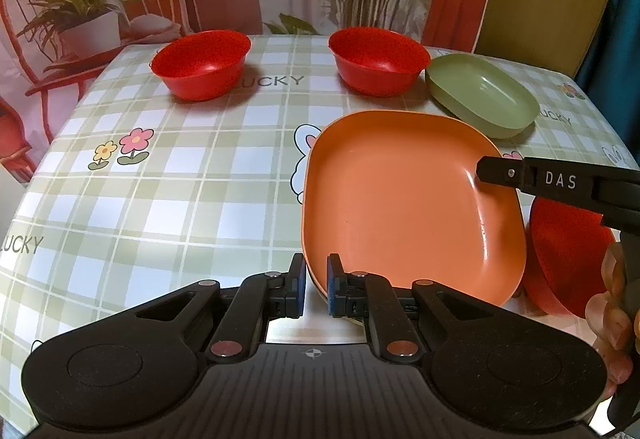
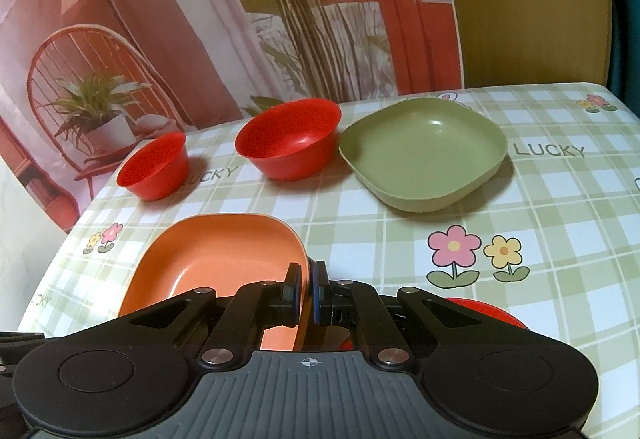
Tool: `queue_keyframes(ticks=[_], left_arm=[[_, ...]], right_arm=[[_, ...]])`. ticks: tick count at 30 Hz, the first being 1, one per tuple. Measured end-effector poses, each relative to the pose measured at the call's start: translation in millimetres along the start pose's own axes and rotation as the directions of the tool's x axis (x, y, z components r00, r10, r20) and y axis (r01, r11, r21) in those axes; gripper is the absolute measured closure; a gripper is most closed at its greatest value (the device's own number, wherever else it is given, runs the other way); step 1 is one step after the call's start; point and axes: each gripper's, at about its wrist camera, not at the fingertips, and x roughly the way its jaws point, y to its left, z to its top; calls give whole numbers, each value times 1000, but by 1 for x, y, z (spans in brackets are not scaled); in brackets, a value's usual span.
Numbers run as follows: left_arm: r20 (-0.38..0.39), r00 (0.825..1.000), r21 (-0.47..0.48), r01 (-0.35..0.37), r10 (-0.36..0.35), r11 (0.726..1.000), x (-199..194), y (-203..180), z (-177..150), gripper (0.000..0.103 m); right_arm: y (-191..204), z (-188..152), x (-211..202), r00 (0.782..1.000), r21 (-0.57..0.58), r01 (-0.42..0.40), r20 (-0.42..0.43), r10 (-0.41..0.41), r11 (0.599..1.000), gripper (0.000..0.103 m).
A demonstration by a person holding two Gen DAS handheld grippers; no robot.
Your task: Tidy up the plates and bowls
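Observation:
An orange square plate point(image 1: 408, 199) is held tilted above the checked table; it also shows in the right wrist view point(image 2: 216, 251). My left gripper point(image 1: 316, 279) is shut on its near left rim. My right gripper point(image 2: 307, 289) is shut on its right rim, and one of its fingers point(image 1: 520, 175) shows in the left wrist view. A green square plate point(image 1: 484, 95) point(image 2: 424, 147) lies at the back right. Two red bowls point(image 1: 200, 63) point(image 1: 378, 59) stand at the back; they also show in the right wrist view point(image 2: 154, 165) point(image 2: 288, 137). A third red bowl point(image 1: 560, 255) point(image 2: 484, 309) sits under my right gripper.
The table point(image 1: 160, 199) has a green-and-white checked cloth with flower prints. A printed backdrop point(image 2: 200, 19) with a chair and plants hangs behind it. The table's right edge point(image 1: 616, 119) lies close to the green plate.

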Motion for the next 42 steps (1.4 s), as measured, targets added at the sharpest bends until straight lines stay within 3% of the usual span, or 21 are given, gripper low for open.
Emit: queue_keyframes(ticks=[13, 18, 26, 39, 42], left_arm=[[-9, 1000, -7, 8, -8, 1000, 3, 2, -3, 91], [-5, 1000, 3, 6, -6, 1000, 2, 2, -3, 88], [20, 1000, 3, -5, 5, 1000, -2, 2, -4, 88], [38, 999, -54, 16, -14, 998, 0, 11, -3, 88], [57, 997, -76, 54, -50, 996, -4, 17, -3, 88]], right_arm=[[-2, -1, 4, 1000, -3, 5, -15, -5, 1000, 97], [-1, -1, 3, 1000, -13, 12, -10, -12, 1000, 89], [-2, 0, 3, 1000, -18, 13, -5, -13, 1000, 88], [0, 0, 1, 1000, -27, 18, 4, -18, 999, 88], [-1, 0, 1, 1000, -26, 12, 4, -12, 1000, 88]])
